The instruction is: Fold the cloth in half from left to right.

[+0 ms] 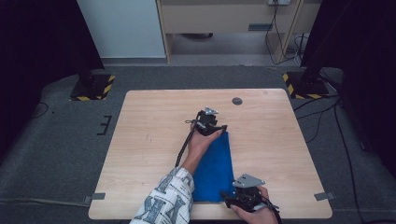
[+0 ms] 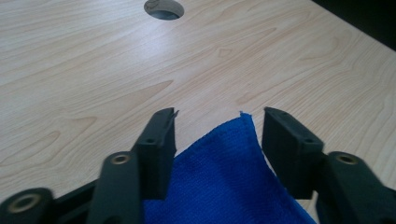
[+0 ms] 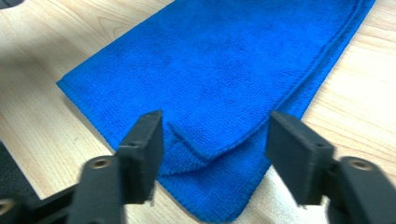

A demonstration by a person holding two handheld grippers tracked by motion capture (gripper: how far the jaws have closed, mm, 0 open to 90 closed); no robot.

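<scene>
Two tongs are being applied to one blue cloth (image 1: 215, 170) on a pale wooden surface (image 1: 149, 135).

Item 1, left tongs (image 1: 219, 128): held at the far end of the cloth, beyond a patterned sleeve (image 1: 170, 198). In the left gripper view the left tongs (image 2: 218, 140) are being kept wide, one jaw on each side of the cloth's far corner (image 2: 243, 122); nothing is being gripped.

Item 2, cloth: being kept flat as a long narrow strip running from mid-surface toward the near edge. In the right gripper view a doubled edge and a small turned-up flap (image 3: 187, 144) are being shown on the cloth (image 3: 219, 70), so it is judged to be folded already at least once.

Item 3, right tongs (image 1: 233, 195): positioned at the near end of the cloth. In the right gripper view the right tongs (image 3: 215, 144) are being held wide, straddling the near corner without pinching it.

Item 4, round hole (image 1: 237, 101): set in the far part of the surface, well apart from the cloth.

Progress, as judged: lengthwise folding is being treated as done; both ends are being bracketed but not yet seized, so a further fold, end to end, is being left outstanding.
</scene>
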